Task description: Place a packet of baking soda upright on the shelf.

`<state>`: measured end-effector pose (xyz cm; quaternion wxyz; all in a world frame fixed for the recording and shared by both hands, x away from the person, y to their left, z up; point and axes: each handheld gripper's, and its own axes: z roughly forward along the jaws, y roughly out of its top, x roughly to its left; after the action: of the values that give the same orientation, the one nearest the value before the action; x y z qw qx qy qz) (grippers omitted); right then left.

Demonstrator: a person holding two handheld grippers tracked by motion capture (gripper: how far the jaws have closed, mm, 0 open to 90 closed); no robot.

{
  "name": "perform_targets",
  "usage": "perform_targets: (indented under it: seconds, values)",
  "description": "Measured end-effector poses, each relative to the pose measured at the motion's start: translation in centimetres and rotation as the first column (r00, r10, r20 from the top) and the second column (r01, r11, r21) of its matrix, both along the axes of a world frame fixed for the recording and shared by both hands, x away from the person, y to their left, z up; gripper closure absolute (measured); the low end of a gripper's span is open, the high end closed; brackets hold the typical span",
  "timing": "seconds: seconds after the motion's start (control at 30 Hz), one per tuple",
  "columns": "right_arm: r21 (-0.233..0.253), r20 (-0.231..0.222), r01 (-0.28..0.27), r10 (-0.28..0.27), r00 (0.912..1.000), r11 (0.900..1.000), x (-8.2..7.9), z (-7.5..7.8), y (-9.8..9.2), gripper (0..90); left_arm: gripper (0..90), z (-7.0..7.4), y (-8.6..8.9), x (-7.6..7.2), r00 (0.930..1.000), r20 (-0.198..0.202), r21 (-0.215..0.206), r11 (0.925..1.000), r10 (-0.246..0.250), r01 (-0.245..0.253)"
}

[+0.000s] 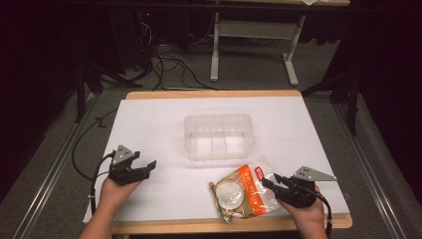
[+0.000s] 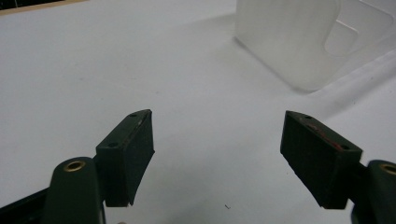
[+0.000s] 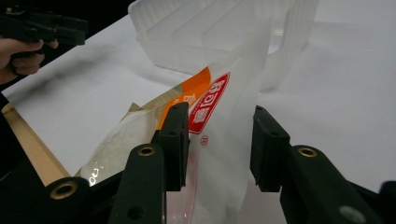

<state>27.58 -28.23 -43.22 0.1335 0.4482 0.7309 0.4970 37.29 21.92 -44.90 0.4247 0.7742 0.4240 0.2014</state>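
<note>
Food pouch (image 1: 242, 193) just before clear tub (image 1: 219, 137), edge between right gripper (image 1: 270, 182) jaws, not yet clamped; left gripper (image 1: 148, 166) released.

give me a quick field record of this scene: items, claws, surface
surface: table under a white sheet
container: clear plastic bin, mid-table, nothing visible inside
item: orange and clear food packet, on the near right part of the table
right claw: jaws either side of the packet's clear end, a gap on one side, not clamped
left claw: open, holding nothing, above bare sheet left of the bin
</note>
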Motion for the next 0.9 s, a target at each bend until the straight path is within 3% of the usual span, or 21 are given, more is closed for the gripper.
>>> perform_targets:
  seconds: [0.13, 0.2, 0.4, 0.67, 0.7, 0.9]
  values:
    - [-0.005, 0.032, -0.005, 0.005, 0.9995, 1.0, -0.2, 0.4, 0.3, 80.9, 26.1, -0.1, 0.0, 0.1, 1.0, -0.005, 0.006, 1.0, -0.001, 0.001]
    - [0.017, 0.03, -0.018, 0.018, 0.9994, 1.0, -0.2, 0.6, 0.3, 89.9, 26.2, -0.1, -0.1, 0.1, 1.0, -0.008, 0.005, 1.0, -0.001, 0.001]
    - [0.028, 0.055, -0.045, 0.043, 0.9976, 0.999, -0.5, 1.5, 0.2, 90.0, 26.1, -0.1, -0.1, 0.0, 1.0, -0.007, 0.007, 1.0, -0.004, 0.004]
    - [0.035, 0.104, 0.053, -0.057, 0.9929, 0.998, -0.7, 2.9, -2.6, 90.0, 25.9, -0.1, 0.1, 0.2, 1.0, -0.006, 0.003, 1.0, -0.005, 0.005]
    - [0.035, 0.124, 0.084, -0.088, 0.9884, 0.996, -0.8, 3.4, -3.4, 90.0, 25.9, -0.1, 0.1, 0.2, 1.0, -0.007, 0.004, 1.0, -0.005, 0.005]
    - [0.002, 0.175, 0.147, -0.145, 0.9738, 0.989, -0.2, 4.8, -4.6, 90.0, 25.9, -0.3, 0.0, 0.4, 0.9999, -0.014, 0.011, 0.9999, -0.006, 0.006]
